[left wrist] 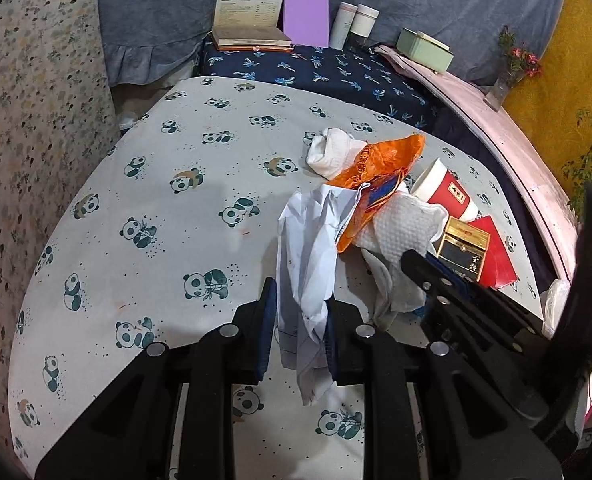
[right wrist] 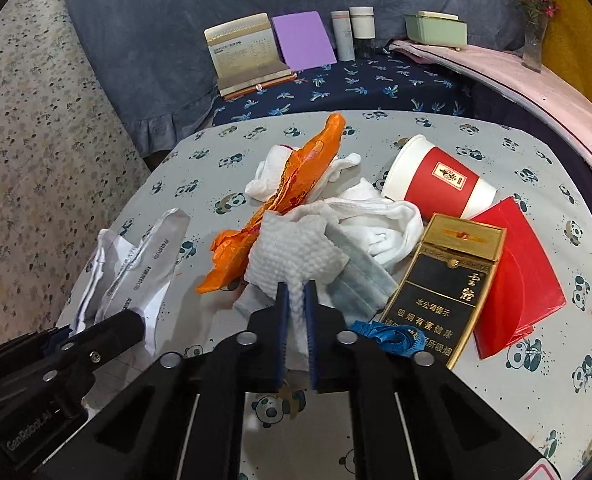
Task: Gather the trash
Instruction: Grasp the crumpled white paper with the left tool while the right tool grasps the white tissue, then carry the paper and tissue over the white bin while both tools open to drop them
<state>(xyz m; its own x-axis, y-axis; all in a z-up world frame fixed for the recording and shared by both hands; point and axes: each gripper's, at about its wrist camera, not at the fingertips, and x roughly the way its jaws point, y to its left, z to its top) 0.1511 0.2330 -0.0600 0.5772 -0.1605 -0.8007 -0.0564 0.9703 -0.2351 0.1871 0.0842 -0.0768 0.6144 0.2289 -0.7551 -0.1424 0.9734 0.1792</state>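
Left claw (left wrist: 299, 336) pinches crumpled white paper (left wrist: 315, 240) that trails ahead of it; right claw (right wrist: 296, 312) is clamped on a dimpled white paper towel (right wrist: 296, 252), atop the trash heap just ahead

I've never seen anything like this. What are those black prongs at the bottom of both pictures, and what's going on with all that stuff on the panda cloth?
The prongs are two-finger grippers that a person holds, one per hand; no robot arm is involved. Each carries a camera looking along its fingers, so one picture is the left gripper's view and the other the right gripper's.

The panda cloth holds a pile of trash to collect: an orange wrapper, a red-and-white paper cup on its side, a cigarette box, a red envelope, a face mask and white rags.

The left gripper is pinching crumpled paper. The right is pinching a white tissue.
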